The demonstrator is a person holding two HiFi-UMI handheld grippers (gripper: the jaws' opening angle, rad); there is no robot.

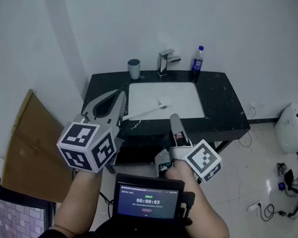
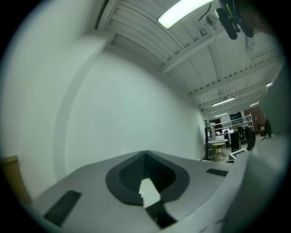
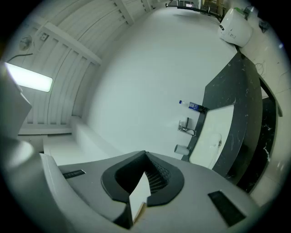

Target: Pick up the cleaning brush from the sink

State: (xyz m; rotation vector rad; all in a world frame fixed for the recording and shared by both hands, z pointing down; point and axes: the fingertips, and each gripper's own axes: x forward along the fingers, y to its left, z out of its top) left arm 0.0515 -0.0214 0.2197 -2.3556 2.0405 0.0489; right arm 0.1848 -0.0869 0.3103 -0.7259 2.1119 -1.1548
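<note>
Inside the white sink (image 1: 189, 101) the cleaning brush (image 1: 150, 110) lies slantwise, handle toward the front-left rim. Near the table's (image 1: 225, 109) front edge, left gripper (image 1: 121, 95) and right gripper (image 1: 175, 119) hover, jaws clenched, empty.

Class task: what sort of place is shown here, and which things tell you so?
Likely a washroom mock-up in a workshop: a white rectangular sink set in a black speckled counter, a chrome tap behind it, and loose cables on the glossy tiled floor.
</note>
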